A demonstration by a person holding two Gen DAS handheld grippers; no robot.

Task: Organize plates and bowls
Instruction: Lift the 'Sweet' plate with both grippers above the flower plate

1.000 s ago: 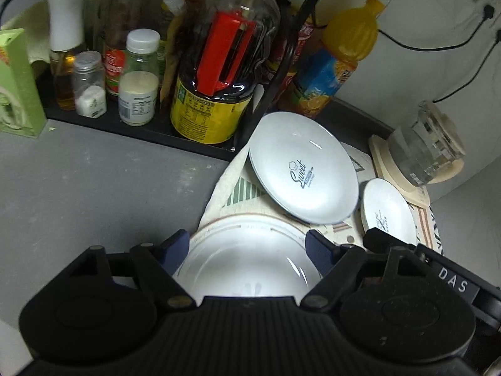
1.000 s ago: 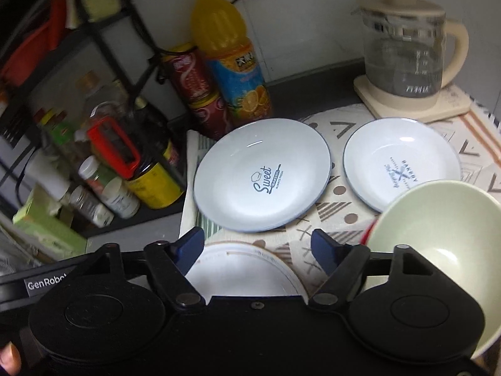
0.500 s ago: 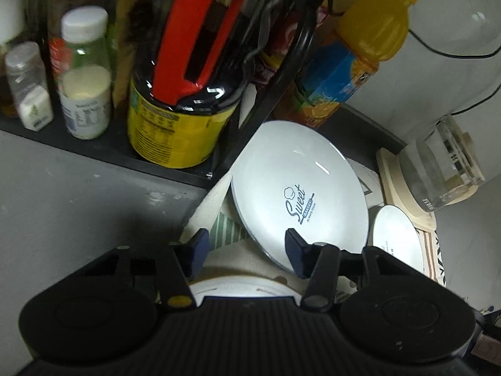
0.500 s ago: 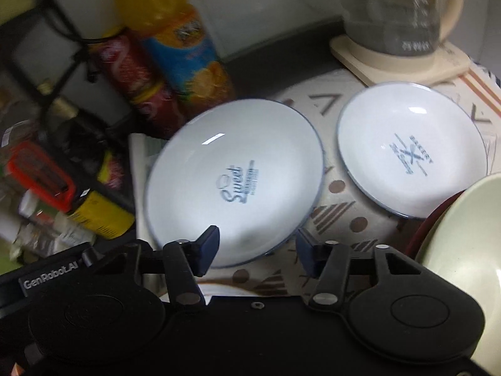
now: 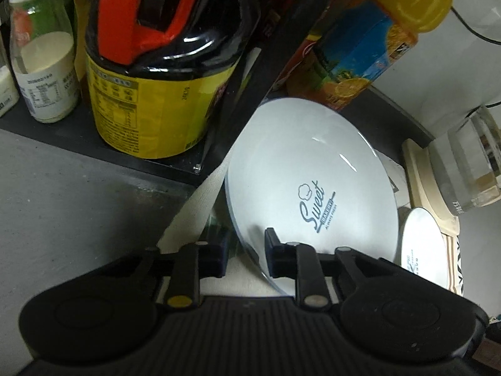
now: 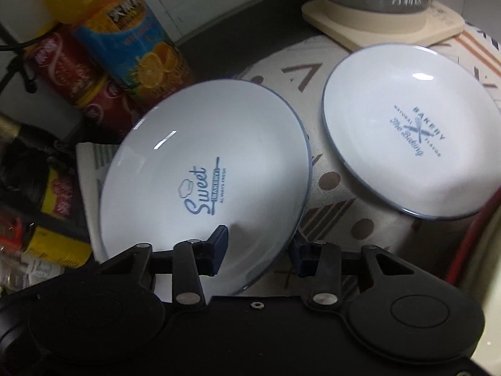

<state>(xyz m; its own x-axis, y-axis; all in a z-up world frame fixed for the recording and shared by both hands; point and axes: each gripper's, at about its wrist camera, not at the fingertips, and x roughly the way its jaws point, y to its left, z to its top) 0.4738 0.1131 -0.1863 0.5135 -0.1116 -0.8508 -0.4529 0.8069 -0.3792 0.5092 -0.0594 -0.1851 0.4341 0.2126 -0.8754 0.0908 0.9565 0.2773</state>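
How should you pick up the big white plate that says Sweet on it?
Pinch the Sweet plate by its thin near rim, coming in low from the front. It is wide and shallow, so only the edge fits between fingers, one above and one below. Both the left gripper and right gripper already straddle that rim. Bottles crowd the far side, so avoid it.

Count: two white plates (image 6: 206,169) (image 6: 407,125) (one printed "Sweet", one "Bakery"). One orange juice bottle (image 6: 131,40), one glass kettle (image 5: 466,163). One dark sauce jug (image 5: 162,72), one white-capped jar (image 5: 43,62).
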